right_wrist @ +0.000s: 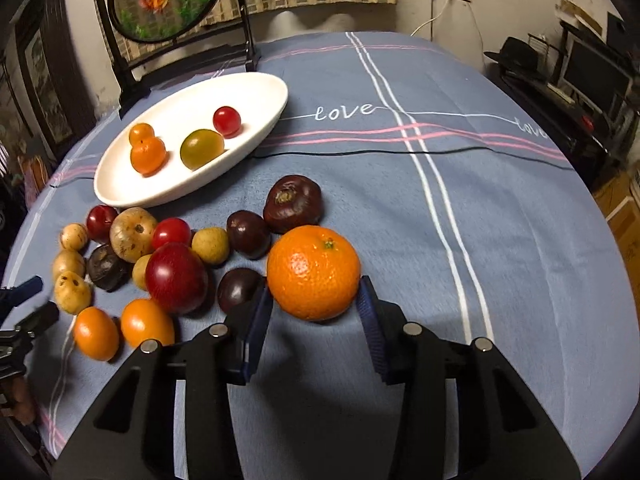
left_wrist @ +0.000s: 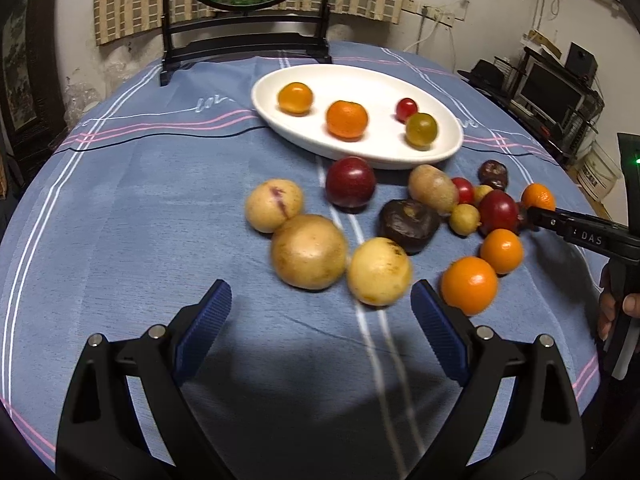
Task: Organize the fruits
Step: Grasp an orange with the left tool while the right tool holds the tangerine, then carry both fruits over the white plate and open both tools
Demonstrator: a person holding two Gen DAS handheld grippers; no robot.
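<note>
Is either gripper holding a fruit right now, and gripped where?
Right gripper pinches the mandarin across its sides, still on the cloth. Left gripper holds nothing.

Bare cloth (right_wrist: 500,240) right of fruit pile (right_wrist: 160,264)

Two wrist views, angled down, near, sharing white dish (left_wrist: 448,152)

Two handheld grippers of matte black plastic, with triangular cut-outs in the forked arms. Left gripper (left_wrist: 322,300) and right gripper (right_wrist: 316,300) alike: ribbed blue pads (left_wrist: 434,322) on the fingers, round silver pivot screws (left_wrist: 156,332). White letters "DAS" and a small green light (left_wrist: 637,159) on the right one's side.
</note>
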